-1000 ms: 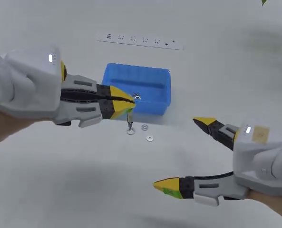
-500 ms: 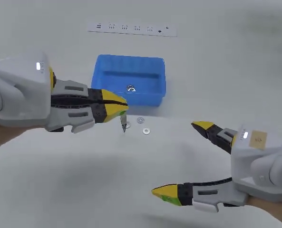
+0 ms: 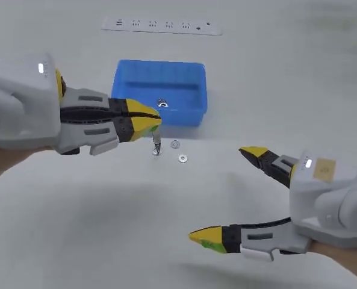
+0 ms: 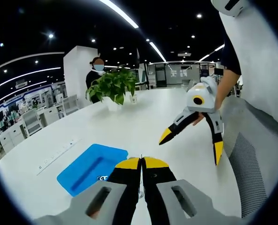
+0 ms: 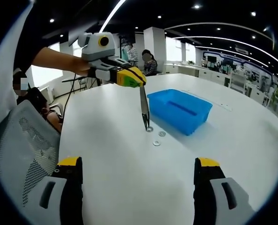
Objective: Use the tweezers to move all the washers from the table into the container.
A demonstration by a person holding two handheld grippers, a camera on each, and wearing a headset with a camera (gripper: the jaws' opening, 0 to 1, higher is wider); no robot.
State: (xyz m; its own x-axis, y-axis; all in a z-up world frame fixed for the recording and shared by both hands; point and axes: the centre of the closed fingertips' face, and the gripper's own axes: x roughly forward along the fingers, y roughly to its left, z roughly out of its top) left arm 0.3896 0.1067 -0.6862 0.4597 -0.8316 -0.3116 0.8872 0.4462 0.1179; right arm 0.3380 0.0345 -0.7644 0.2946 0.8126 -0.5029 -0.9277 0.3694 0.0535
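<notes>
My left gripper [image 3: 153, 120] is shut on slim metal tweezers [image 3: 156, 143] that point straight down. Their tips meet a washer [image 5: 149, 129] lying on the white table; I cannot tell whether it is pinched. Two more washers [image 3: 176, 144] [image 3: 182, 158] lie just to its right. Right behind them stands the blue container [image 3: 190, 90], with a washer [image 3: 162, 104] inside. My right gripper [image 3: 225, 192] hovers open and empty at the near right. The right gripper view shows the left gripper [image 5: 129, 75], the tweezers [image 5: 144, 108] and the container [image 5: 178, 110].
A white power strip [image 3: 160, 26] lies at the far edge behind the container. A potted plant [image 4: 113, 89] stands further off on the table. A mesh office chair [image 5: 26, 140] sits beside the table, and people stand in the background.
The head camera has tilted, so everything sits higher in the picture. The tweezers stay tips-down at the same washer, and the right gripper stays open in about the same place.
</notes>
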